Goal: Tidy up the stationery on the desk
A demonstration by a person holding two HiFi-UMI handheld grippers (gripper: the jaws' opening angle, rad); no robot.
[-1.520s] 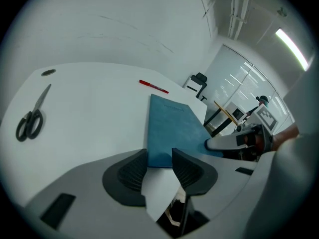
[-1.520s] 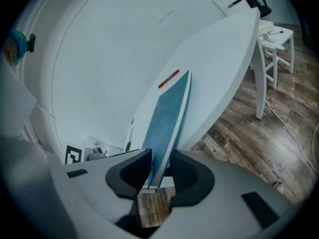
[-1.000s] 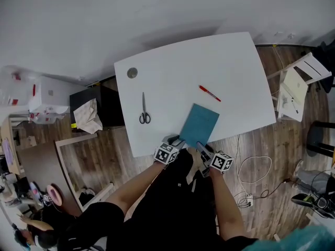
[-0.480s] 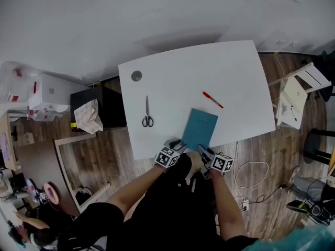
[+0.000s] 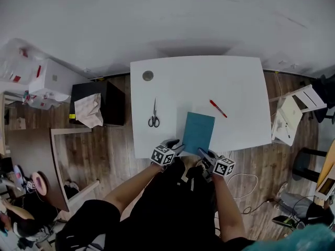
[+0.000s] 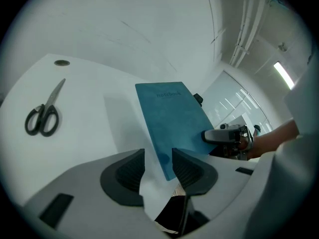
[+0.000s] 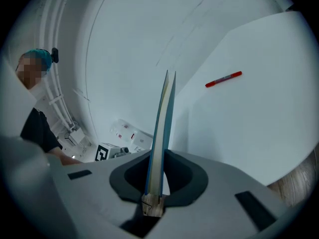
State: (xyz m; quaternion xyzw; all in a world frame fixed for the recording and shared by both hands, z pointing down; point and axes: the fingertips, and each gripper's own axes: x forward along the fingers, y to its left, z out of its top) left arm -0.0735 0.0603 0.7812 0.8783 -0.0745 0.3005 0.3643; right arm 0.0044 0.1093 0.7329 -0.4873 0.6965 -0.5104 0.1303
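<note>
Your forearms reached forward side by side to the near edge of the tabletop. Your right hand-held gripper had just been closing and was clamped on the teal notebook, which sat at that near edge. Your left hand-held gripper had its jaws apart, with the notebook's near corner between them.

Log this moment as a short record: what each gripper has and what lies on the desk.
left gripper: jaws apart, notebook corner between them, no clamp evident
right gripper: jaws just closed, shut on the notebook's edge
notebook: teal, closed, at the near edge of the desk
scissors: blades closed, flat on desk, left of notebook
red pen: on desk, right of notebook, untouched
</note>
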